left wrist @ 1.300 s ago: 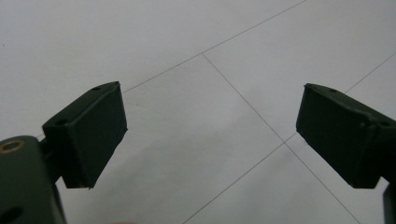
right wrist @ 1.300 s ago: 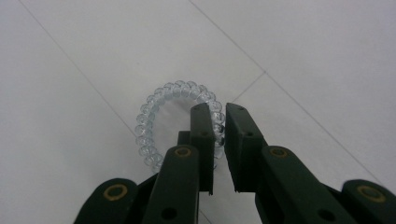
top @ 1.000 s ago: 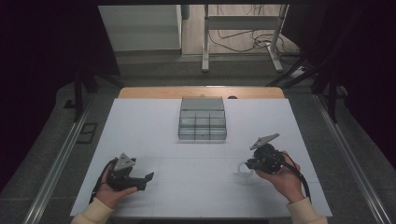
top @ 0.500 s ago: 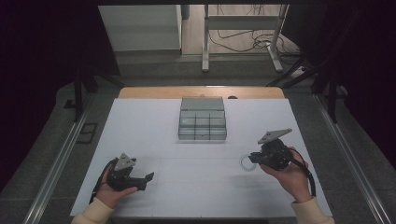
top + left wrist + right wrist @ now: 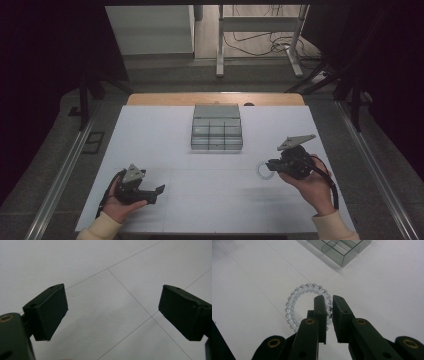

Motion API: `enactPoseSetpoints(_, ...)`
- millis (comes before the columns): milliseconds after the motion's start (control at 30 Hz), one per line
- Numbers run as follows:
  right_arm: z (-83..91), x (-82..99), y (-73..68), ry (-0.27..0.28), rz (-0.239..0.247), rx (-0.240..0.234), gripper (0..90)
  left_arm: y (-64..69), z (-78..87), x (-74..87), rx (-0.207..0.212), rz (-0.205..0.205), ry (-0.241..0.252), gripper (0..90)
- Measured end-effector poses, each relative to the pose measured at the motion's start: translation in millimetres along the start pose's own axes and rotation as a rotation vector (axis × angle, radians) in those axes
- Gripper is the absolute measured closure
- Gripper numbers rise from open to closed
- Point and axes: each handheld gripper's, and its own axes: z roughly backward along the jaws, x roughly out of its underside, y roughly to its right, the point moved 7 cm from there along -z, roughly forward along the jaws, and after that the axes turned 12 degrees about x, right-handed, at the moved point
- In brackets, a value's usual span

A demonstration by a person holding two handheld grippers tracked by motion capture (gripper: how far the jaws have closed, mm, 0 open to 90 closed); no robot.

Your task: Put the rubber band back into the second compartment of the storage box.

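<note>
On the white table (image 5: 165, 135), right tool (image 5: 328, 300) clamping a clear coil ring (image 5: 297, 293), left tool (image 5: 112, 308) wide.

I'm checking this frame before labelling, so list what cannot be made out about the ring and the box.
- Clear coil ring: its near arc is hidden behind the right gripper jaws in the right gripper view.
- Divided grey box: contents too small to tell in the high view; cut off by the top edge in the right gripper view.
</note>
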Motion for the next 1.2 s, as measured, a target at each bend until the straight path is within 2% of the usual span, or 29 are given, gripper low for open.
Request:
enactPoseSetpoints(367,-13.3,-18.9,2.6,0.007,-0.003,-0.011,81.3,0.4,1.0,0.4,-0.002,0.002,0.002,9.2)
enactPoseSetpoints(667,-24.1,-27.9,9.6,0.004,-0.032,-0.01,81.3,0.3,-0.3,-1.0,0.004,0.0,0.005,9.2)
enactPoseSetpoints(900,-40.9,-40.9,16.6,-0.005,-0.055,-0.015,81.3,0.2,-1.1,-2.0,0.008,0.0,0.005,9.2)
enactPoseSetpoints(1200,-63.1,-66.4,17.7,-0.015,-0.055,-0.032,81.3,0.4,-0.7,-2.0,0.01,-0.001,0.006,9.2)
